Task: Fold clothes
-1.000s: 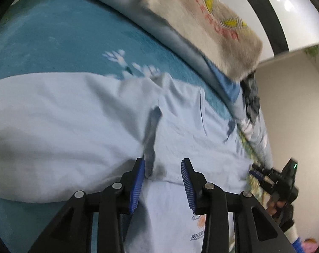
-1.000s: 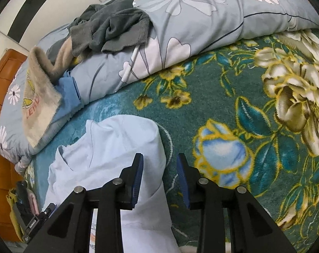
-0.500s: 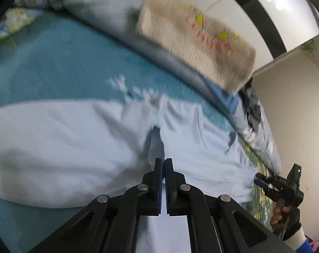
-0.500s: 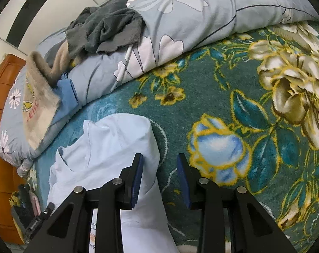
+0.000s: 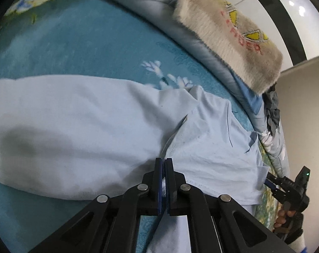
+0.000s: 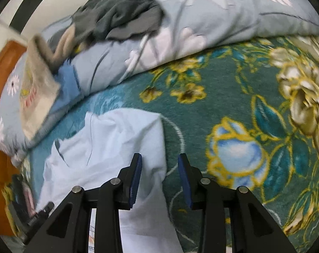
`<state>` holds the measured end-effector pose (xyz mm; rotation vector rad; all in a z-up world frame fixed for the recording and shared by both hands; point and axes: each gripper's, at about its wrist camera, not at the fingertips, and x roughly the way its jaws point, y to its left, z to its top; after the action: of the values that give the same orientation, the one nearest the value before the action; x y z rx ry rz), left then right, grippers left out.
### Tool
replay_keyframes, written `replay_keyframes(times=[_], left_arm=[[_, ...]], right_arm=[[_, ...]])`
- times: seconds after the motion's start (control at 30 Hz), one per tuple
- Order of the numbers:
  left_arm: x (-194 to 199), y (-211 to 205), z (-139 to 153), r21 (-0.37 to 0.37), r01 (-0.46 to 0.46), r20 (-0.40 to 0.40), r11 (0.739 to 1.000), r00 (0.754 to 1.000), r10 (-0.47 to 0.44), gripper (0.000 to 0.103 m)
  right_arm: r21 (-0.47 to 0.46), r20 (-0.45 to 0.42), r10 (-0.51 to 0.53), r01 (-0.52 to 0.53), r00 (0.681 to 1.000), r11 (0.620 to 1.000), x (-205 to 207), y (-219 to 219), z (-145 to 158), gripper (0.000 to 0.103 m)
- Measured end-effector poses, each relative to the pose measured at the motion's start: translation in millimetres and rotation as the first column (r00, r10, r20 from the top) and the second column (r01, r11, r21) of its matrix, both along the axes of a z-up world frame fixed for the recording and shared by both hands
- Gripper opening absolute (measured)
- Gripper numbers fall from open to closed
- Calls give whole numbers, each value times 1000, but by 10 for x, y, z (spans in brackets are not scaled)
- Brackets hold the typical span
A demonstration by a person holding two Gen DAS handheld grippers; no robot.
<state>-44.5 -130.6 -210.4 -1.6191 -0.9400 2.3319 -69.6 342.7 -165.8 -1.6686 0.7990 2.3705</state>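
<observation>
- Spread under everything we see a teal floral blanket (image 6: pixel 233 109), with a grey-blue flowered quilt (image 6: pixel 212 21) bunched along its far side.
- On that quilt we make out a beige fuzzy cloth (image 5: pixel 229 35) with red lettering, and a dark grey garment (image 6: pixel 121 19) heaped further along.
- We find the pale blue shirt (image 5: pixel 79 130) lying flat on the blanket, one sleeve stretched out to the left in the left wrist view.
- Our left gripper (image 5: pixel 164 168) has its blue pads pressed together, pinching a fold of the shirt near the armpit seam.
- Our right gripper (image 6: pixel 159 168) stands with jaws apart over the shirt's edge, one pad above the fabric, the other above bare blanket.
</observation>
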Motion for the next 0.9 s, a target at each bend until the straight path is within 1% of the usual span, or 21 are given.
replay_keyframes(times=[0.1, 0.13, 0.17, 0.2, 0.23, 0.3, 0.37, 0.43, 0.53, 0.63, 0.7, 0.73, 0.8, 0.87, 0.9], left_arm=[[-2, -8, -11, 12, 0, 5, 1000, 1000, 0, 3], [-4, -7, -16, 12, 3, 6, 1000, 1000, -3, 3], [-7, -4, -19, 10, 4, 7, 1000, 1000, -4, 3], [-9, -1, -23, 8, 5, 8, 1000, 1000, -5, 3], [-12, 0, -27, 8, 5, 9, 1000, 1000, -5, 3], [-14, -7, -39, 10, 1, 13, 1000, 1000, -1, 3], [-16, -22, -48, 14, -4, 17, 1000, 1000, 3, 3], [-20, -37, -54, 21, -7, 20, 1000, 1000, 7, 3], [-20, -68, -54, 33, -16, 21, 999, 1000, 15, 3], [-31, -95, -36, 47, -32, 18, 998, 999, 31, 4], [-36, -110, -11, 53, -39, 10, 998, 999, 39, 4], [-34, -110, -4, 53, -38, 8, 998, 999, 37, 4], [-32, -109, 11, 53, -35, 3, 998, 999, 35, 4], [-30, -107, 22, 53, -32, 0, 998, 999, 32, 4], [-30, -107, 14, 53, -32, 5, 998, 999, 31, 4]], right_arm=[[26, 10, 24, -24, 1000, 999, -124, -41, -14, 36], [31, 16, 29, -30, 999, 999, -166, -50, -19, 33], [34, 30, 38, -39, 999, 999, -206, -67, -28, 28], [54, 47, 54, -56, 997, 997, -246, -99, -35, 11], [75, 62, 68, -73, 996, 995, -283, -128, -40, 6], [125, 80, 89, -99, 993, 987, -340, -166, -38, 3], [177, 82, 76, -89, 994, 980, -384, -150, -16, 2], [162, 69, 60, -70, 996, 984, -411, -104, -6, 2], [173, 28, 73, -77, 997, 982, -378, -139, 108, 2], [165, -15, 123, -119, 992, 979, -262, -248, 253, 2], [136, -13, 176, -173, 984, 976, -190, -344, 265, 2], [129, -5, 202, -200, 979, 971, -157, -407, 257, 2], [156, 29, 227, -229, 973, 961, -121, -495, 172, 2], [164, 43, 198, -202, 979, 965, -114, -449, 73, 2], [150, 51, 159, -165, 986, 975, -149, -384, 6, 2]])
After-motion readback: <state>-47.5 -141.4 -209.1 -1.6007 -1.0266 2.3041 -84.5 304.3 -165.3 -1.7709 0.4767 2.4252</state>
